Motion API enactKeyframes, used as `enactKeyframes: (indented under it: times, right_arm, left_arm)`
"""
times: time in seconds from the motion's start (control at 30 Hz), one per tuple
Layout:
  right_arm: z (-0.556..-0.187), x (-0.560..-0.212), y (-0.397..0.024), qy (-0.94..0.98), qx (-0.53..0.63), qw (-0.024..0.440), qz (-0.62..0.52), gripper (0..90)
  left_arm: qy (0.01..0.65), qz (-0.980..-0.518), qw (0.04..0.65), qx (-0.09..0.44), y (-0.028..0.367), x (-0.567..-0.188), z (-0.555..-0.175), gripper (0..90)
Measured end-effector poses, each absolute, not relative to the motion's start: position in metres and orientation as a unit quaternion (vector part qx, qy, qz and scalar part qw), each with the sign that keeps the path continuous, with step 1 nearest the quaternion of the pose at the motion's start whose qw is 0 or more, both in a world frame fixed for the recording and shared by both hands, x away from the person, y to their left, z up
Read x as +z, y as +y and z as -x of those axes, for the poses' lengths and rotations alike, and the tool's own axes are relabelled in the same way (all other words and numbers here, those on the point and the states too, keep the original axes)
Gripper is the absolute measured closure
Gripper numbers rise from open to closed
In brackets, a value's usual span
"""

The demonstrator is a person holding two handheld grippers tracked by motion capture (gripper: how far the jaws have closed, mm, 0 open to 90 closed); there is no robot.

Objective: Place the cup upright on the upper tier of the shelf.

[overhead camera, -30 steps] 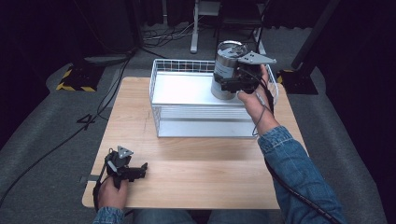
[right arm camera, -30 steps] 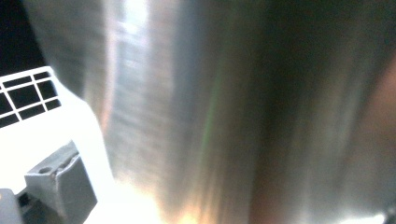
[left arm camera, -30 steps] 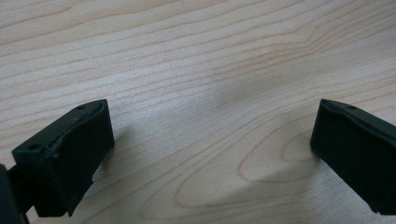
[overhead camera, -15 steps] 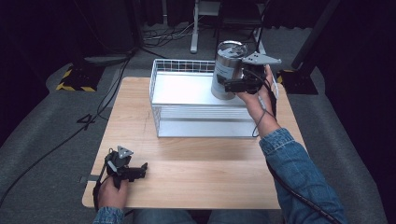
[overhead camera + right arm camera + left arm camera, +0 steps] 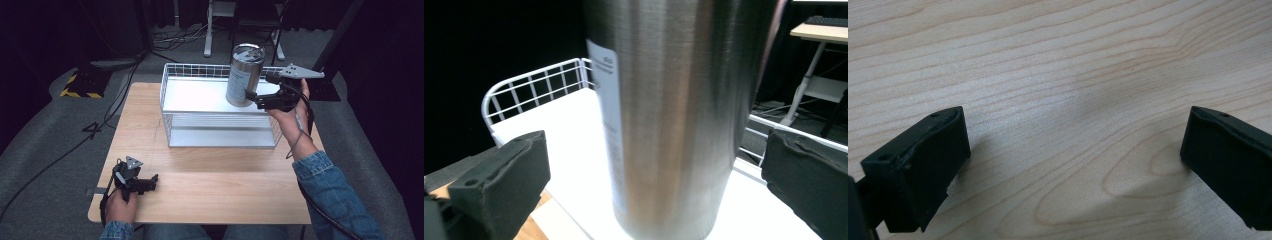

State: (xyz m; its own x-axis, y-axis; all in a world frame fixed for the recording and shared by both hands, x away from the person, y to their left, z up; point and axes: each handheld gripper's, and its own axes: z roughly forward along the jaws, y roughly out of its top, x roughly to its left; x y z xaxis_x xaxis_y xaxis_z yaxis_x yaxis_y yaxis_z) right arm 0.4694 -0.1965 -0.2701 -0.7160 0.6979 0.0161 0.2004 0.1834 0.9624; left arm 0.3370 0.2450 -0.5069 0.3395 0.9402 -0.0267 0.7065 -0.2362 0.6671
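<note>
1. Your right gripper point(image 5: 254, 98) sits at the lower side of the tall brushed-steel tumbler with a white label point(image 5: 243, 75), over the right rear part of the white wire basket point(image 5: 220, 136) on the pale wooden table point(image 5: 210, 195).
2. In the right gripper view the two black jaws stand wide apart, one on each side of the steel tumbler point(image 5: 674, 115), and neither pad appears to press the metal. Treat the grip as loose or released, not as a secure hold.
3. The tumbler's base looks to be on or just above the basket's white floor point(image 5: 574, 150); the pictures do not settle which. From above it leans slightly, so check that it stands flat before you trust it.
4. If you mean to leave it there, draw the right gripper straight back towards yourself, keeping both jaws clear of the wall so you do not tip it.
5. If you mean to lift it, close squarely across the widest part, below the label, and squeeze firmly: smooth steel will likely slip.
6. Mind the basket's wire rim point(image 5: 278, 70) beside your hand.
7. Your left gripper point(image 5: 150, 182) rests near the table's front left corner, jaws spread over bare wood and holding nothing. Leave it parked.
</note>
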Motion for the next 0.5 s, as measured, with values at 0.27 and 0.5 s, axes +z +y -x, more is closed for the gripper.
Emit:
enactKeyframes:
  times: [0.27,0.5]
  right_arm:
    - [-0.444,-0.266,-0.218,0.739,0.569,0.214,-0.289,0.0]
    - [-0.420,-0.267,-0.240,0.741,0.569,0.217,-0.284,0.0]
  left_arm:
    - [0.541,-0.762,0.300,0.195,0.245,-0.507,-0.337,0.0]
    - [0.540,-0.762,0.299,0.195,0.245,-0.507,-0.337,0.0]
